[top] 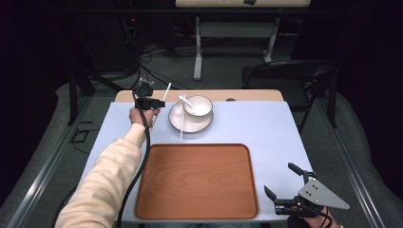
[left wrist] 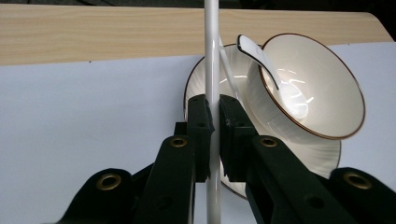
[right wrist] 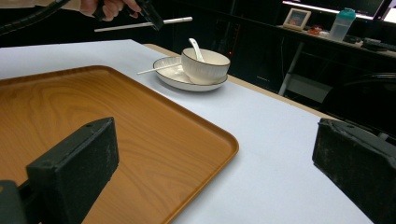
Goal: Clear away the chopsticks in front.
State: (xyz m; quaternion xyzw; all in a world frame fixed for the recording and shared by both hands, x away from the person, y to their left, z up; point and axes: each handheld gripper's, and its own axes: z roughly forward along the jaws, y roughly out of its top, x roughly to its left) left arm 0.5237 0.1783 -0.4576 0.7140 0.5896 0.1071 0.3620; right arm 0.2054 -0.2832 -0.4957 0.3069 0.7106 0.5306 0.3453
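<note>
My left gripper is shut on a white chopstick and holds it in the air, left of the plate. The left gripper view shows both pads clamped on the chopstick, which runs straight up between them. A cream bowl with a white spoon in it stands on a cream plate. A second white chopstick lies with one end on the plate and the other on the table. My right gripper rests at the table's front right corner, jaws wide open and with nothing between them.
A large wooden tray lies at the front middle of the pale blue tabletop. A bare wooden strip runs along the far edge. A dark chair stands beyond the table's right end.
</note>
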